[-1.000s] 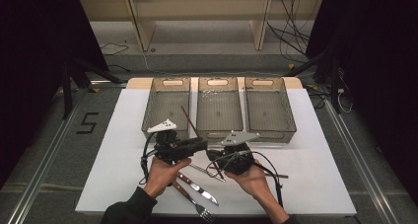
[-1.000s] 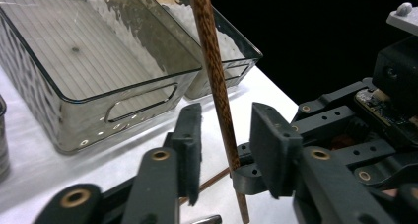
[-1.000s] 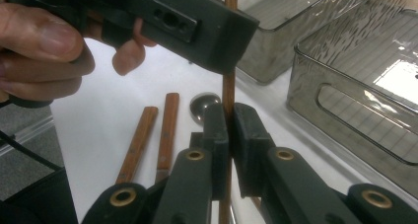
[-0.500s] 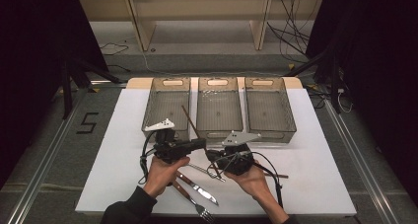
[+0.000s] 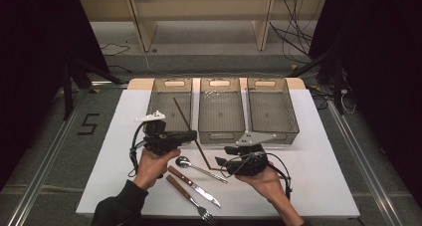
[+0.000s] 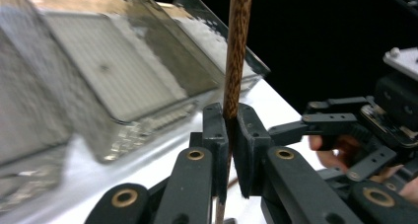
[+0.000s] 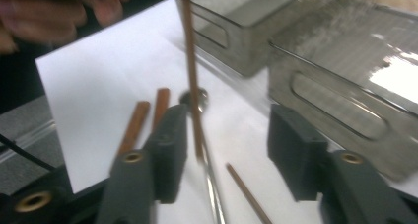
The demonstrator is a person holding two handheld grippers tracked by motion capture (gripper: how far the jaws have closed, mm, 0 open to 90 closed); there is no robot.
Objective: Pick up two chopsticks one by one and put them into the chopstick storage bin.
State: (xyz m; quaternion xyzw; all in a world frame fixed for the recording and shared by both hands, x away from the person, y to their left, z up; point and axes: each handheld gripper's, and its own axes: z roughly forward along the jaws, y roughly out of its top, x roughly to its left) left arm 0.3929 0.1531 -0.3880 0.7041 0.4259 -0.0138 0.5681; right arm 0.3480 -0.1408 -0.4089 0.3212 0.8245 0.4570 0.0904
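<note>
My left gripper [image 5: 193, 135] [image 6: 229, 123] is shut on a brown wood-grained chopstick [image 5: 185, 120] [image 6: 235, 51], gripping it partway along. The stick stands steeply tilted, with its top over the left clear bin [image 5: 168, 106] and its lower end near the table. To the right, my right gripper [image 5: 221, 162] [image 7: 231, 135] is open, its jaws either side of the chopstick's [image 7: 192, 76] lower part, which runs close to the left jaw. A second chopstick [image 7: 249, 194] lies on the white table below those jaws.
Three clear bins stand in a row at the back: the left one, a middle one [image 5: 221, 114] and a right one [image 5: 272, 109]. A spoon [image 5: 199, 169], a wooden-handled knife [image 5: 191, 185] and a fork [image 5: 191, 202] lie near the front edge between my hands.
My left gripper has drawn slightly back and to the left with the chopstick, which now stands more over the left bin. The right gripper has hardly moved.
</note>
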